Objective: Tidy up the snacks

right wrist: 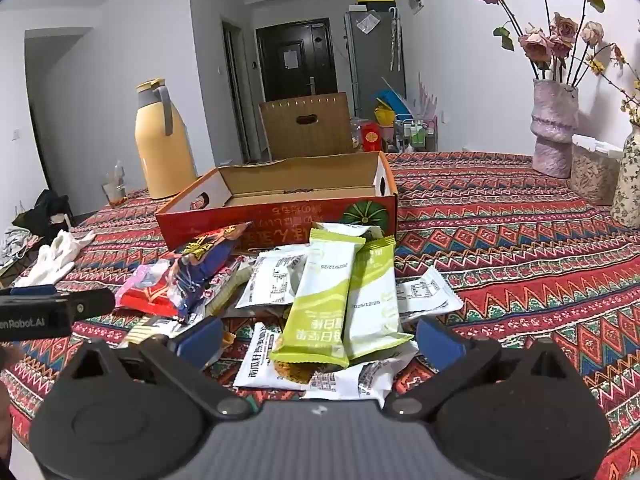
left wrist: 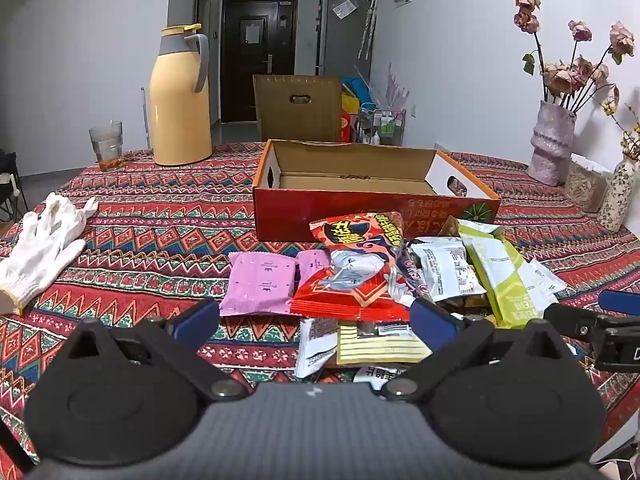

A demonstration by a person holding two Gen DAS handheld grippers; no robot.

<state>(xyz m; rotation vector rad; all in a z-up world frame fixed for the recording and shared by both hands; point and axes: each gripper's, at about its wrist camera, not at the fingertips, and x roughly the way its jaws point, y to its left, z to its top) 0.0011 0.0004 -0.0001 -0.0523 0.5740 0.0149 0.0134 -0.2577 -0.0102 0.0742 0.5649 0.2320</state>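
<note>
A pile of snack packets lies on the patterned tablecloth in front of an open, empty red cardboard box (left wrist: 280,216) (right wrist: 280,212). The pile holds a pink packet (left wrist: 260,284), a red packet (left wrist: 356,264) (right wrist: 200,268), white packets (left wrist: 444,272) (right wrist: 276,280) and green packets (left wrist: 500,276) (right wrist: 320,312). My left gripper (left wrist: 316,320) is open and empty, just short of the pile's left side. My right gripper (right wrist: 320,340) is open and empty, its jaws standing either side of the green packets' near end. Each gripper shows at the edge of the other's view.
A yellow thermos jug (left wrist: 180,100) and a glass (left wrist: 106,144) stand at the back left. A white glove (left wrist: 44,248) lies at the left. Vases with dried flowers (left wrist: 552,144) (right wrist: 556,128) stand at the right. A brown cardboard box (left wrist: 298,108) stands behind the table.
</note>
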